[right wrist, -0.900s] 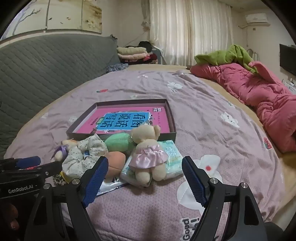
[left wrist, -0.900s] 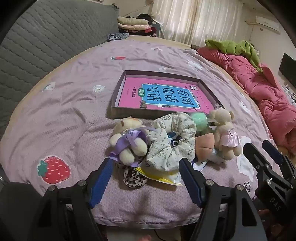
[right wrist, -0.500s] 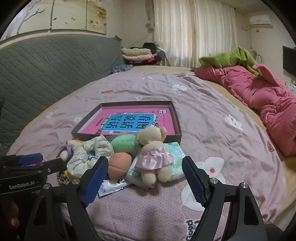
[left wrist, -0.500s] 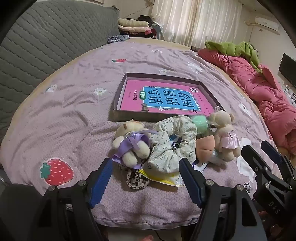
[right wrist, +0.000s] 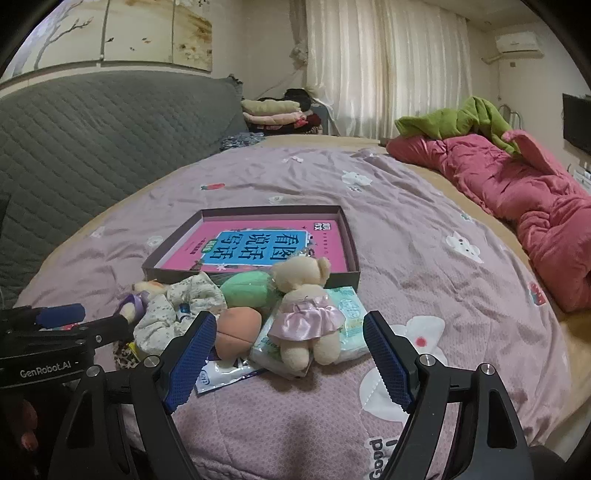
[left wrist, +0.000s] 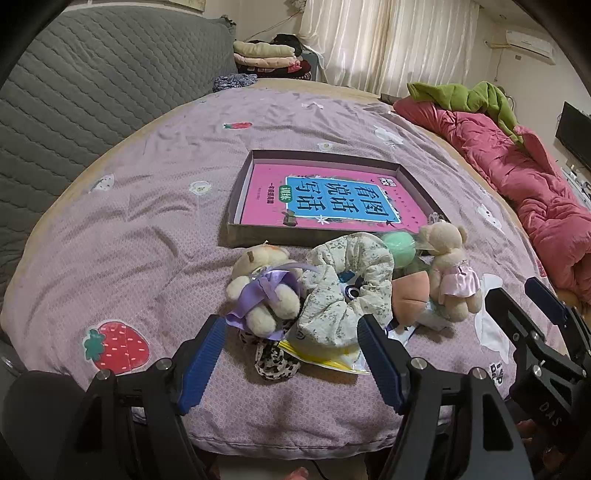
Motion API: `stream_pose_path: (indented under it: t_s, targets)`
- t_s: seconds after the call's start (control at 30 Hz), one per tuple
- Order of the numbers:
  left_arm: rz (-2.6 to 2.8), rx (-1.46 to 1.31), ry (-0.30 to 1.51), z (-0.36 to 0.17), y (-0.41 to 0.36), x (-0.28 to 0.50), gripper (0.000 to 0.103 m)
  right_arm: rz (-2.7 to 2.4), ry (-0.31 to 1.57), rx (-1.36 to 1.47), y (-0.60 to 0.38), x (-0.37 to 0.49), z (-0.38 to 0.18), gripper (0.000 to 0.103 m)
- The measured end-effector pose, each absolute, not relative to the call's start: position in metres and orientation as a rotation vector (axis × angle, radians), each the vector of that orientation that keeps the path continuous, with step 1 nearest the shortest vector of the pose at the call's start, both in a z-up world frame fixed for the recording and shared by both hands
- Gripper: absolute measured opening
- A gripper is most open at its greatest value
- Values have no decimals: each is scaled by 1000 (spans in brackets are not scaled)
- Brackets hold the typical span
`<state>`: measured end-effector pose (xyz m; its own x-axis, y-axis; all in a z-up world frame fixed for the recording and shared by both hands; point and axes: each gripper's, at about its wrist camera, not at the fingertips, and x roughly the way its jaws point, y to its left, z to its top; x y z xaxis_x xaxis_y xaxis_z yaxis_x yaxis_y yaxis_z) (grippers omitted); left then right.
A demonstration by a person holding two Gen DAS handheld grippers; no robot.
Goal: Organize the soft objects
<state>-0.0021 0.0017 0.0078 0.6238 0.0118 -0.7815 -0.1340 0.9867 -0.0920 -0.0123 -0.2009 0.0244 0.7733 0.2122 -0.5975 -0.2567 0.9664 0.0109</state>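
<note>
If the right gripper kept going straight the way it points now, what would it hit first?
Most likely the bear in the pink dress, lying on the tissue pack dead centre between the open right gripper fingers. The peach plush sits near its left finger; depth is uncertain.

1. This is a bedroom in a home: a wide bed point(right wrist: 424, 206) with a lilac quilted cover printed with strawberries and small animals fills most of both views.
2. A grey quilted headboard point(right wrist: 92, 140) runs along the bed's left side, under painted wall panels point(right wrist: 122, 33).
3. A crumpled pink duvet point(right wrist: 517, 192) and a green blanket point(right wrist: 465, 122) lie heaped at the right edge.
4. Folded clothes point(right wrist: 277, 112) are stacked beyond the bed, next to long cream curtains point(right wrist: 384, 66).
5. A wall air conditioner point(right wrist: 517, 42) and a dark flat screen point(right wrist: 576, 122) hang on the right.
</note>
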Motion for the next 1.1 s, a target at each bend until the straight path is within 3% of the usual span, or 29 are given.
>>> stream_pose_path:
  t_s: [1.1]
  targets:
    - [77,-144,895,6,2,-3,73,242,640,-65,-204,-11,24,83]
